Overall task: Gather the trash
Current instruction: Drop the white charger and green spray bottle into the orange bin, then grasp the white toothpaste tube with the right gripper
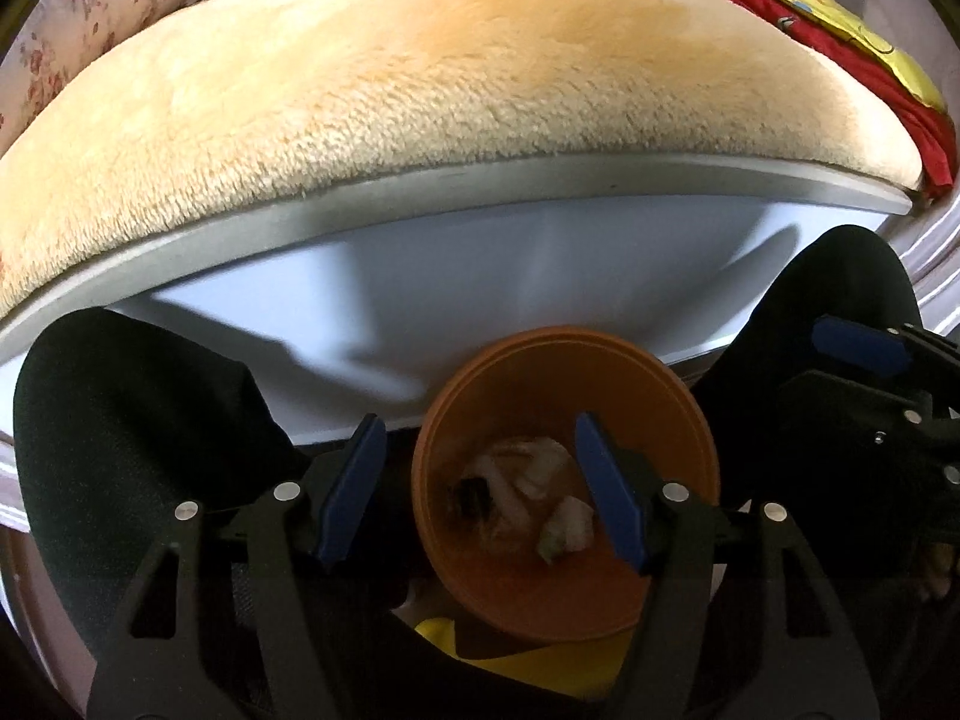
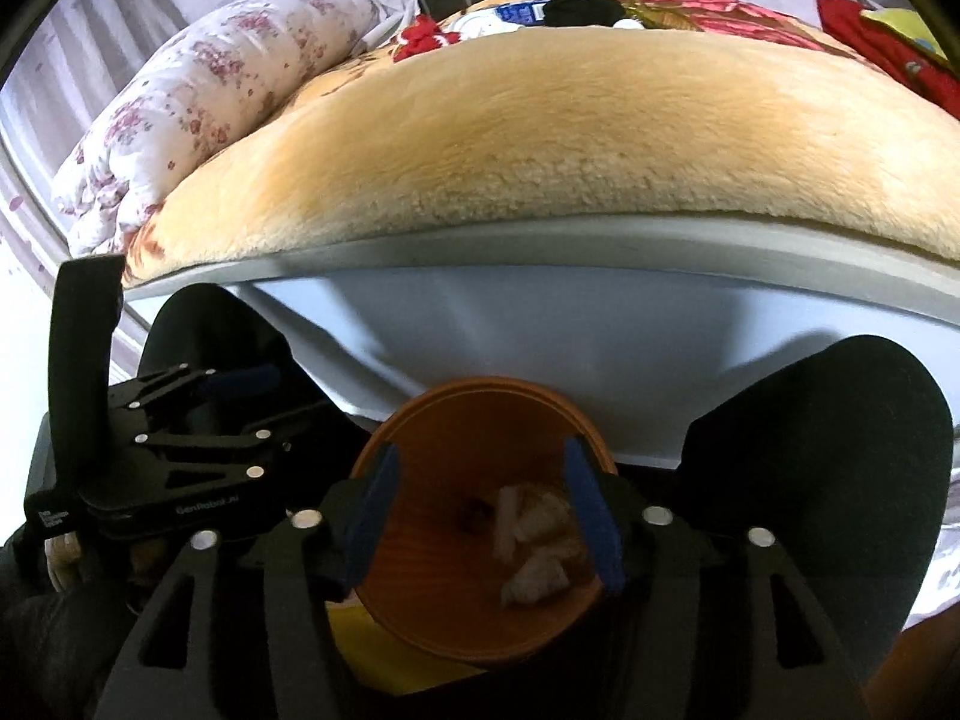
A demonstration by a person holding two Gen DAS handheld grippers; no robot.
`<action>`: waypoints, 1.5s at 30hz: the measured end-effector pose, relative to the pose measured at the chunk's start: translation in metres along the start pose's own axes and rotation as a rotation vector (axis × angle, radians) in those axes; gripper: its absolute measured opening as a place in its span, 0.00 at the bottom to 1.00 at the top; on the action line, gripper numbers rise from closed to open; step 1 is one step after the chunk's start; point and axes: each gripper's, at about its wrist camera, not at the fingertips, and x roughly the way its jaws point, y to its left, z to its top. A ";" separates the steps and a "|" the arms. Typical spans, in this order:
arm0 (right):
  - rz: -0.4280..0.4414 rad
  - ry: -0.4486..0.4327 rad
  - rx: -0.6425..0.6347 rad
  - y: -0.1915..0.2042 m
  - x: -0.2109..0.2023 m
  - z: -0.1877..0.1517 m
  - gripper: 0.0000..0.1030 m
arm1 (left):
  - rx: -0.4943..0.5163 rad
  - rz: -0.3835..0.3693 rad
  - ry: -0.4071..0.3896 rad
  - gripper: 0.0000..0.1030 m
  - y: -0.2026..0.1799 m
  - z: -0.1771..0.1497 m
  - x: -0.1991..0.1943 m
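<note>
I hold both grippers over an orange bin (image 1: 564,480) that stands on the floor between the person's two dark-trousered knees, close against the white side of a bed. My left gripper (image 1: 486,492) hangs with its blue-padded fingers (image 1: 354,492) spread wide and nothing between them; the right pad crosses the bin's right inner wall in that view, the left pad sits just outside the rim to the left. My right gripper (image 2: 486,510) is likewise released, its blue fingers (image 2: 591,516) parted over the mouth of the same bin (image 2: 462,450) and clasping nothing. At the bottom of the bin lie crumpled white tissues (image 1: 528,480), a small dark scrap (image 1: 474,495) to their left and a smaller pale wad (image 1: 567,531) nearer the right wall; the right wrist view shows the same heap of tissues (image 2: 537,531), blurred. Something yellow (image 1: 540,666) shows on the floor just near of the bin. Beyond it, the bed's grey frame edge (image 1: 480,192) carries a plush tan blanket (image 1: 450,72). A white quilt with pink flowers (image 2: 210,96) lies rolled at the far left of the bed, and red and yellow cloth (image 1: 840,30) lies at the far right. The right wrist view catches the left gripper (image 2: 240,384) at its left side, held level beside the left knee (image 2: 228,330).
</note>
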 end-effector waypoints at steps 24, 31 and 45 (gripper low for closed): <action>-0.200 -0.153 0.005 -0.067 0.033 0.262 0.61 | -0.005 -0.048 -0.106 0.73 0.005 0.000 -0.020; -0.232 0.036 0.095 -0.093 0.091 0.298 0.54 | -0.013 -0.083 -0.101 0.73 0.011 -0.002 -0.015; -0.070 -0.081 0.111 -0.077 0.052 0.245 0.30 | -0.083 -0.040 -0.259 0.73 0.034 0.044 -0.064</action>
